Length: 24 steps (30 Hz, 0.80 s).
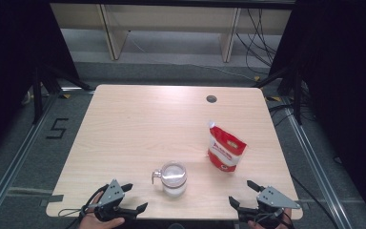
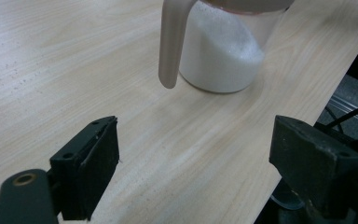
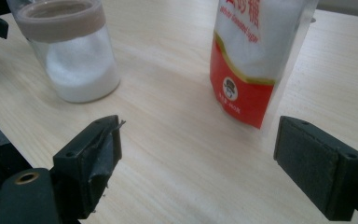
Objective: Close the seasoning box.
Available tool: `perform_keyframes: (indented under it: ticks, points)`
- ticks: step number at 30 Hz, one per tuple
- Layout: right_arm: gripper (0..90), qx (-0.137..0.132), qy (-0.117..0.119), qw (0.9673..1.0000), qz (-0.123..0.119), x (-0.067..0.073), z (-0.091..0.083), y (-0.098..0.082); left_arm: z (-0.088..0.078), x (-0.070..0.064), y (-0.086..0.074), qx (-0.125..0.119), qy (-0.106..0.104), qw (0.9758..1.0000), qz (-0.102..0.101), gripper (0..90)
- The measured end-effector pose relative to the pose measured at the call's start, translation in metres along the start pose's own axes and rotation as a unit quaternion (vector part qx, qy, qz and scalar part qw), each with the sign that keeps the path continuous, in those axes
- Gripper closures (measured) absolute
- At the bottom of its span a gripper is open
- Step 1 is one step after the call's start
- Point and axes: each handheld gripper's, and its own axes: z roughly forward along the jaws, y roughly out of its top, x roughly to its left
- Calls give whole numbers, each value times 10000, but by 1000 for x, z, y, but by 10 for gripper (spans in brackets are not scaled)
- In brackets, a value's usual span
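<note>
On the table (image 1: 124, 124), jar (image 1: 173, 180) holds white powder (image 2: 216, 56).

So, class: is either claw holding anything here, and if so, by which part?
Nothing is held. The left claw and the right claw are both open above the table's near edge, apart from the jar and the pouch.

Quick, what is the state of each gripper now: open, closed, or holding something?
Left gripper: open, holding nothing, near the jar.
Right gripper: open, holding nothing, near the red pouch.
</note>
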Motion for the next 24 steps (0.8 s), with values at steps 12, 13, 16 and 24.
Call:
perform_keyframes:
  ticks: [12,13,16,24]
  points:
    - [158,292,119,9995,15,3,2,-6,-1,1,2,-101,-63,9999,48,154]
    - [157,295,142,9995,7,3,2,-6,-1,2,2,-70,-34,9999,76,154]
    - [157,291,154,9995,-34,3,3,-6,-1,2,2,-43,-46,9999,107,154]
    - [159,349,75,9994,-28,-1,3,-6,0,3,2,-48,-60,9999,68,154]
